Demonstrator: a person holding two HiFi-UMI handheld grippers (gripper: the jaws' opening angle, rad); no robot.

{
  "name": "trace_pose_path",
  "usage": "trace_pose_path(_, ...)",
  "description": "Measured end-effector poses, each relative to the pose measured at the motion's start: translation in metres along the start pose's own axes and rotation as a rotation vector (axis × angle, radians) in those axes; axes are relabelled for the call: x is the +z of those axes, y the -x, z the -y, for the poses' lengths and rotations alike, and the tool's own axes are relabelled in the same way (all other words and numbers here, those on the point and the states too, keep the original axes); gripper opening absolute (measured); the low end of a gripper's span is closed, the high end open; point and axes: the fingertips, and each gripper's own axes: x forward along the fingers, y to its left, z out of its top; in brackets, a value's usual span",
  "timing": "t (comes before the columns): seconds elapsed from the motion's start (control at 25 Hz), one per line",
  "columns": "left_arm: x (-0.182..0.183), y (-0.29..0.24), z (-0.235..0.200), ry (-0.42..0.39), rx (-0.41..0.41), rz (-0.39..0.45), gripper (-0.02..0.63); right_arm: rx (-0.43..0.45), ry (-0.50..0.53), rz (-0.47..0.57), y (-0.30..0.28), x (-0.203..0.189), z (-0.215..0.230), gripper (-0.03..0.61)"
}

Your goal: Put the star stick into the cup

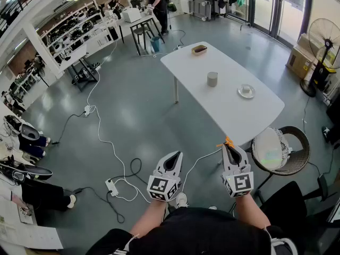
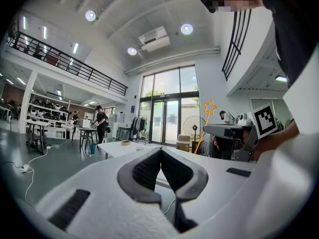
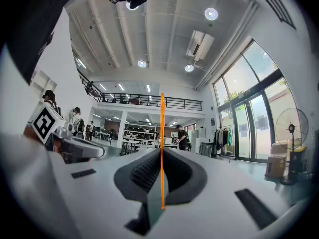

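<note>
The star stick is held upright between the jaws of the right tool, which are closed narrowly on its thin orange shaft. In the right gripper view the shaft is seen running straight up through the line where the two dark pads meet, with its lower end resting just below the pads and its upper part rising well above the jaw tips. In the head view only the orange tip is seen poking out beyond the front of that tool, while in the left gripper view the outlined star at the top of the stick is seen off to the right, above the right tool. The left tool is held beside the right one, a little apart from it, with its jaws brought together and nothing between them. Both tools are held over the floor, short of the near edge of the white tabletop. The cup stands upright near the middle of that tabletop, well apart from the stick, with a small white dish near it. A round chair stands just beside the right tool, and white cables lie across the floor.
</note>
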Motion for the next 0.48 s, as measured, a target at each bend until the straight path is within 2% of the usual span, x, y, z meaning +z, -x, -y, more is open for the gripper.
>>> trace_pose_path(0.48, 0.000, 0.009, -0.015, 0.001, -0.018, -0.002, 0.008, -0.019, -0.020, 0.017, -0.012, 0.004, -0.014, 0.020)
